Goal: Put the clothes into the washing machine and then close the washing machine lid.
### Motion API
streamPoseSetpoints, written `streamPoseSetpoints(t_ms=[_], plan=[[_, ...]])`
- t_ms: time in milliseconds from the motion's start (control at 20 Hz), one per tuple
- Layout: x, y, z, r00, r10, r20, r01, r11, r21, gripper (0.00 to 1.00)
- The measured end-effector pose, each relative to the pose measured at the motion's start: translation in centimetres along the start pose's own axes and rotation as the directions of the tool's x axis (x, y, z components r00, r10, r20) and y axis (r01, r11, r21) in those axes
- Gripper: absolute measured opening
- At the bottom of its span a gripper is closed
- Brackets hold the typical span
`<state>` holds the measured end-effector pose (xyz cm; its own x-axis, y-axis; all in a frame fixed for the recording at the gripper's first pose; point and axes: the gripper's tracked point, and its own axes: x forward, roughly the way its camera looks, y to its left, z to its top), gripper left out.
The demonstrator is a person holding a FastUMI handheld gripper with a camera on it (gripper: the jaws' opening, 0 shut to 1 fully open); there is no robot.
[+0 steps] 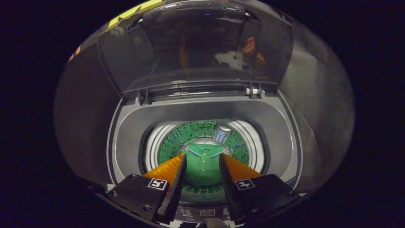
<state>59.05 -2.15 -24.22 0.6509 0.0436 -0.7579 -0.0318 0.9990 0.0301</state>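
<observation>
Nothing here can be read. The control panel [202, 212] of the washing machine [202, 110] carries print too small to make out.

The washer [202, 114] is a grey top-loader, seen from above its front edge, with a round drum mouth ringed in white. Its lid [196, 47] — dark, see-through, glossy — stands raised at 12 o'clock, hinged along the back rim and leaning slightly rearward. Down in the drum [196, 133], whose perforated wall shows green, lies a green shirt [202, 166] with a collar, blue-and-white trim and a button placket — spread flat on the bottom, collar toward 12 o'clock. The control strip [205, 212] sits on the rim at 6 o'clock.
</observation>
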Motion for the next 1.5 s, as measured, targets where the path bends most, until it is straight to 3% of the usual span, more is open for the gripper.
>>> streamPoseSetpoints(t_ms=[400, 1050, 1300, 1500], plan=[[-5.8, -1.0, 7.1, 0.978, 0.013, 0.209, -0.004, 0.999, -0.044, 0.64], [-16.5, 0.8, 21.6, 0.885, 0.068, 0.461, -0.039, 0.997, -0.072, 0.64], [-16.2, 2.4, 26.6, 0.866, 0.079, 0.494, -0.054, 0.996, -0.065, 0.64], [-14.0, 3.2, 28.4, 0.882, 0.07, 0.466, -0.053, 0.997, -0.049, 0.64]])
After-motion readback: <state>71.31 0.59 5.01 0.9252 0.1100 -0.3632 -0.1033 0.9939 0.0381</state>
